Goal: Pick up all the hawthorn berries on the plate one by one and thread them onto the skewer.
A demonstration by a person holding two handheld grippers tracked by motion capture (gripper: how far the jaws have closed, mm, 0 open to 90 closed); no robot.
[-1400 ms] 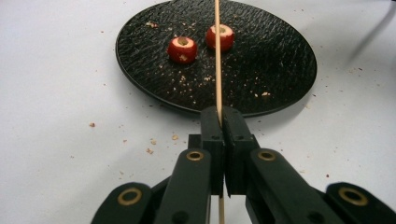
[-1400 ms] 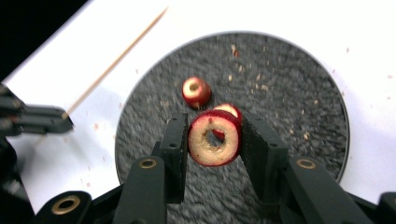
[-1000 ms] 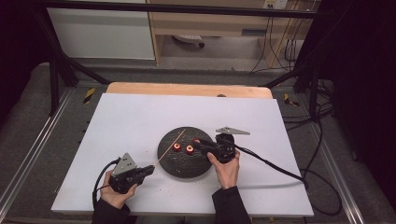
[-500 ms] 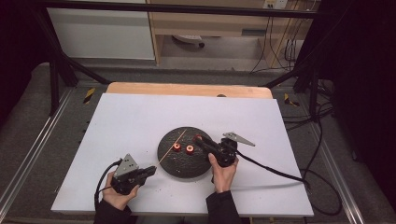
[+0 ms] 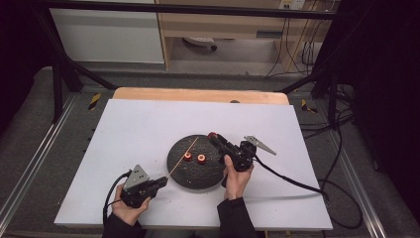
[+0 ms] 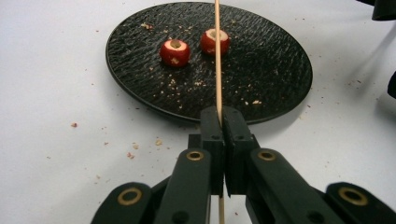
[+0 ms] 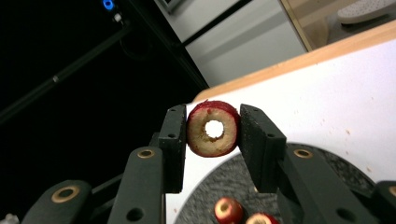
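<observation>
Bench point(image 5: 148, 124): white top, carries everything; scattered crumbs near the plate.

Plate point(image 5: 178, 171): black, round, textured, lying flat near the bench's middle. This is my landmark. Likely rigid and heavy enough to stay put; I have no need to grip it.

My right gripper point(image 5: 214, 137): raised above the plate's far right edge, closed on one cored fruit piece.

My left gripper point(image 5: 163, 180): low on the bench just off the plate's near left edge, jaws pinched tight on the skewer.

Skewer point(image 6: 217, 56): thin pale wooden stick, running from my left gripper out over the plate, passing just beside one of the two loose pieces. Judged very light, stiff along its length but easy to snap if bent. I hold it near its back end, so the tip will wander; a hold closer in would steady it.

Held fruit piece point(image 7: 213, 129): red-skinned ring with pale flesh and a clear hole through the core, clamped on its skin sides above the plate. Judged light, softish, crumbly and somewhat slippery; squeeze gently on the skin, never across the hole, which must stay open for the skewer.

Loose fruit pieces point(image 6: 175, 52) point(image 6: 214, 41): two small red pieces, side by side on the plate's middle, apart from each other. Same handling: take each by the skin sides.
</observation>
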